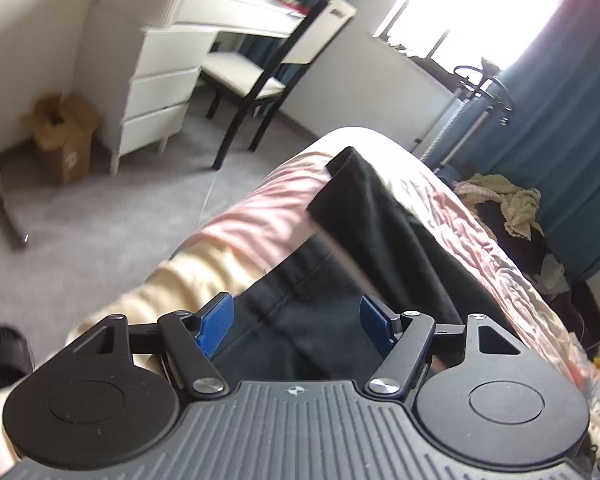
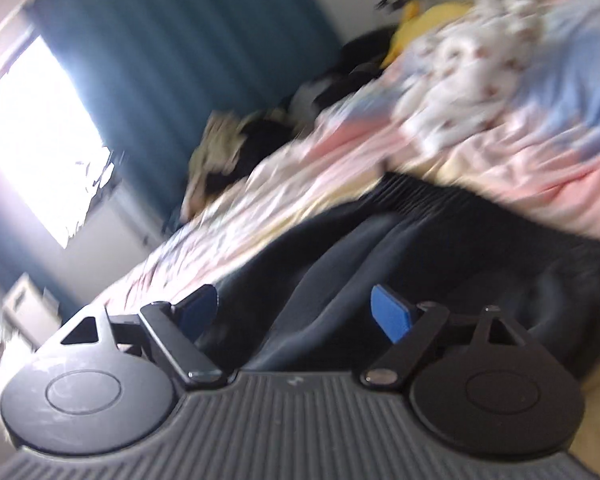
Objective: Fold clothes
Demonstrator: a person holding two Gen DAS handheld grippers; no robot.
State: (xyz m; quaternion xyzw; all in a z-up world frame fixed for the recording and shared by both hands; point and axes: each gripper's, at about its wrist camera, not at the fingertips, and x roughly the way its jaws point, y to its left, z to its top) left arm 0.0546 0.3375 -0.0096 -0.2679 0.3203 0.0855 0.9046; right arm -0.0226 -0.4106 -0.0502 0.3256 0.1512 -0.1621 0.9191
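A pair of black trousers (image 1: 364,232) lies on the bed's pink and cream quilt (image 1: 268,216), its legs stretched toward the bed's far end. My left gripper (image 1: 296,320) is open, its blue pads on either side of the dark cloth just above it, holding nothing. In the blurred right wrist view the same trousers (image 2: 380,248) show with the ribbed waistband (image 2: 440,196) uppermost. My right gripper (image 2: 296,312) is open and empty, hovering close over the folds of the cloth.
A white desk with drawers (image 1: 160,92) and a chair (image 1: 268,76) stand on grey carpet left of the bed. A cardboard box (image 1: 64,136) sits by the wall. A heap of other clothes (image 1: 508,208) lies at the bed's far side by teal curtains.
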